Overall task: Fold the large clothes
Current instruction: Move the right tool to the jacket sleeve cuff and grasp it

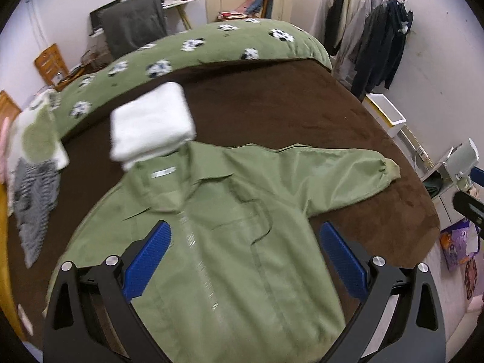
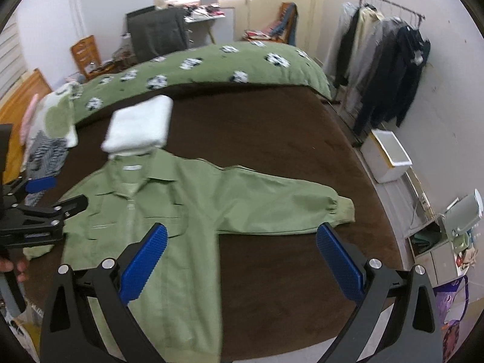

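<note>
Green collared zip jacket (image 1: 224,242) flat on brown fleece blanket (image 1: 287,112) — left gripper (image 1: 243,236), right gripper (image 2: 242,239) both wide, empty.

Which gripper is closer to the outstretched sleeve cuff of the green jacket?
Right. The right gripper hangs just below the cuff, beside that sleeve. The left gripper is over the jacket chest, farther from it.

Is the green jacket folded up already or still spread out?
Spread out. The green jacket lies flat on the brown bed cover, one sleeve stretched straight out sideways. The white stack by its collar is folded.
</note>
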